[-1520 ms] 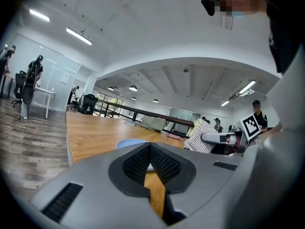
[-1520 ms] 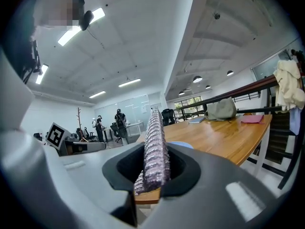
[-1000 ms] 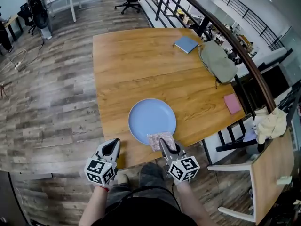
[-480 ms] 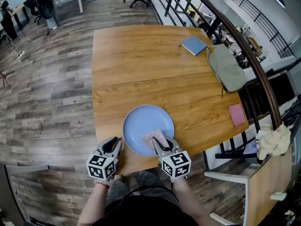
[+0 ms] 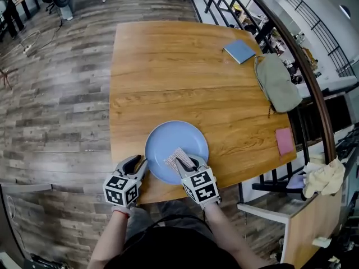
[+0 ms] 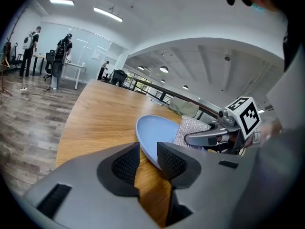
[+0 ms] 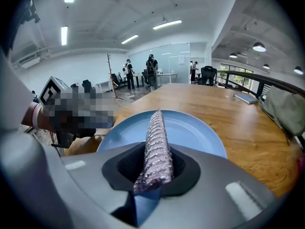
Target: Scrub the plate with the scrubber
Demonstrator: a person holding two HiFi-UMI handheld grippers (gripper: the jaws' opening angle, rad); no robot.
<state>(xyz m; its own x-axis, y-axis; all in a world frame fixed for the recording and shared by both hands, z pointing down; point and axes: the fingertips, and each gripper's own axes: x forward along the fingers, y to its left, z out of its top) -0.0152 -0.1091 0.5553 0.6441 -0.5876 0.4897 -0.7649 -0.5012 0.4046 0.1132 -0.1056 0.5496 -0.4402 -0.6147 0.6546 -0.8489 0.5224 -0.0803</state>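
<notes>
A light blue plate (image 5: 176, 142) lies near the front edge of the wooden table (image 5: 168, 66). My right gripper (image 5: 184, 166) is shut on a flat silvery-grey scrubber (image 5: 174, 158), which rests on the near part of the plate. In the right gripper view the scrubber (image 7: 156, 142) stands edge-on between the jaws over the plate (image 7: 195, 132). My left gripper (image 5: 136, 163) sits at the plate's near left rim and its jaws are opening. In the left gripper view the plate's rim (image 6: 153, 144) lies just beyond the gap of the left gripper (image 6: 148, 162); the pads do not press on it.
A blue notebook (image 5: 240, 51), a grey-green bag (image 5: 276, 83) and a pink pad (image 5: 285, 140) lie along the table's right side. A dark railing (image 5: 291, 55) runs behind them. A chair (image 5: 263, 198) stands at the table's right front corner.
The right gripper has slid the scrubber from the plate's near rim further onto the plate. The left gripper has come up to the plate's left rim and its jaws have parted.
</notes>
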